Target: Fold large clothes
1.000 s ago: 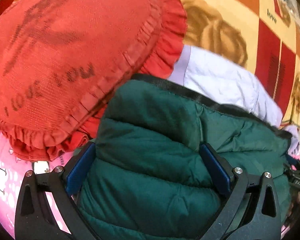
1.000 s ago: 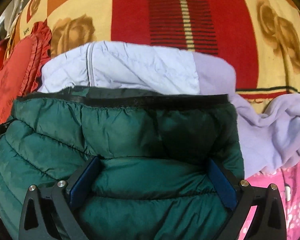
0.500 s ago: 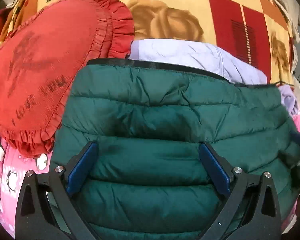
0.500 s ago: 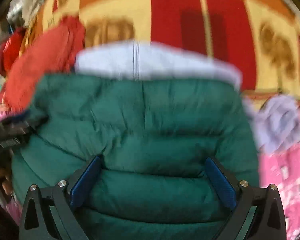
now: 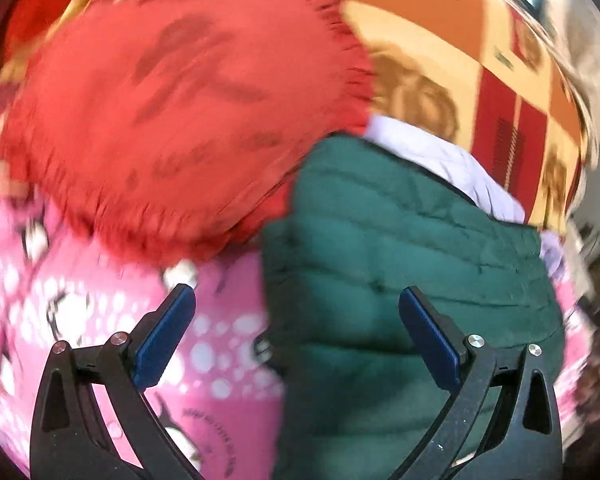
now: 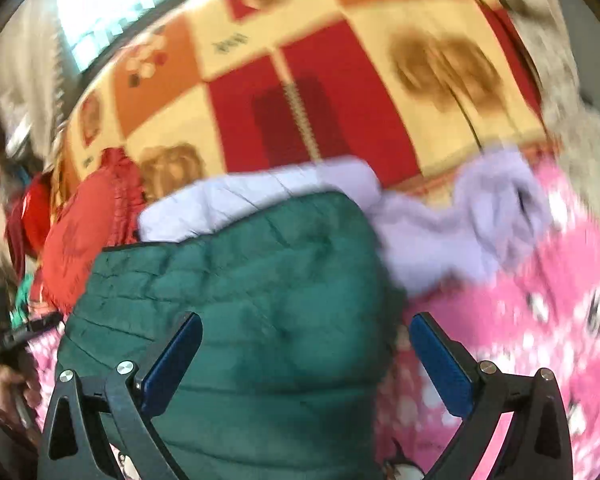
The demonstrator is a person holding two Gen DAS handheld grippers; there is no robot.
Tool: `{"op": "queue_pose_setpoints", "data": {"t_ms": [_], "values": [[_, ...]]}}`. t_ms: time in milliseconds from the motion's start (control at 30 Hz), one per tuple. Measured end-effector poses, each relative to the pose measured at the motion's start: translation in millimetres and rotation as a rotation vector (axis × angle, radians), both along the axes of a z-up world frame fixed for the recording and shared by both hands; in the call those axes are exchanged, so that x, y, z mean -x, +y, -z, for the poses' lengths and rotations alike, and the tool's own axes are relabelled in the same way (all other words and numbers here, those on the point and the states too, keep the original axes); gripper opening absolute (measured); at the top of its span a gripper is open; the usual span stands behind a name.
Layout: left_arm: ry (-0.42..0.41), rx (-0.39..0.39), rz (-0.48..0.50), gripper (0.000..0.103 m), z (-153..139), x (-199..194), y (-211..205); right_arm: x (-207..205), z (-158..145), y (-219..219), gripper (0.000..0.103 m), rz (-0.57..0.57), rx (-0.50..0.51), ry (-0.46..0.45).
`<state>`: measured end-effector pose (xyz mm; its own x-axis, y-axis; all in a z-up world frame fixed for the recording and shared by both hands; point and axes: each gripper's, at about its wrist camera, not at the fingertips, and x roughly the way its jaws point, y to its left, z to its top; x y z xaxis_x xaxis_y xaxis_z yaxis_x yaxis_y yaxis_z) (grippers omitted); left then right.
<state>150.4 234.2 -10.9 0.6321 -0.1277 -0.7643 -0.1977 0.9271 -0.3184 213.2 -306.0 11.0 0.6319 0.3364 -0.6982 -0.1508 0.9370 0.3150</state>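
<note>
A dark green quilted puffer jacket [image 5: 400,264] lies folded on a pink patterned bedsheet [image 5: 100,320]; it also shows in the right wrist view [image 6: 240,288]. My left gripper [image 5: 296,332] is open and empty, above the jacket's left edge. My right gripper [image 6: 304,360] is open and empty, above the jacket's right edge. A pale lilac puffer garment [image 6: 260,196] lies behind the green jacket, with a lilac fleece [image 6: 480,220] to its right. Both views are motion-blurred.
A red frilled cushion [image 5: 172,112] lies left of the jacket, also small in the right wrist view [image 6: 84,240]. A red, orange and cream patterned blanket [image 6: 320,92] covers the far side. The left hand-held gripper [image 6: 20,336] shows at the right view's left edge.
Both grippers have pulled back and apart from the green jacket: the left one has swung left over the pink sheet, the right one to the right. The jacket stays folded where it lay.
</note>
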Motion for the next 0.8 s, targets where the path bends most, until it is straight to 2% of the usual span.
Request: {"op": "queue_pose_setpoints", "data": {"t_ms": [67, 167, 267, 367, 400, 467, 533, 600, 700, 800], "values": [[0.016, 0.041, 0.011, 0.102, 9.2, 3.1, 7.3, -4.0, 11.8, -7.9, 0.103, 0.014, -0.002, 0.047], [0.035, 0.041, 0.041, 0.102, 17.0, 2.0, 3.8, -8.2, 25.7, 0.0, 0.103, -0.021, 0.025, 0.099], [0.049, -0.013, 0.072, 0.102, 27.0, -7.0, -6.7, -9.8, 22.1, 6.3, 0.103, -0.025, 0.061, 0.060], [0.024, 0.011, 0.082, 0.103, 34.3, -16.9, -2.9, -14.9, 26.4, 12.2, 0.103, -0.063, 0.059, 0.072], [0.022, 0.020, 0.086, 0.103, 36.3, -19.6, -1.3, -16.9, 29.9, 13.7, 0.103, -0.072, 0.076, 0.083], [0.026, 0.058, 0.101, 0.103, 44.6, -27.7, 5.0, -21.7, 41.8, 20.8, 0.103, -0.079, 0.181, 0.114], [0.047, 0.119, 0.130, 0.103, 55.5, -34.8, 10.7, -23.8, 46.5, 20.1, 0.103, -0.065, 0.238, 0.112], [0.054, 0.177, 0.153, 0.103, 63.8, -40.5, 15.5, -25.6, 47.5, 17.1, 0.103, -0.072, 0.243, 0.109], [0.036, 0.172, 0.192, 0.103, 63.5, -46.4, 14.4, -28.5, 50.2, 12.1, 0.103, -0.084, 0.236, 0.115], [0.027, 0.185, 0.202, 0.103, 64.6, -50.4, 14.0, -31.7, 54.9, 3.7, 0.103, -0.083, 0.172, 0.149]]}}
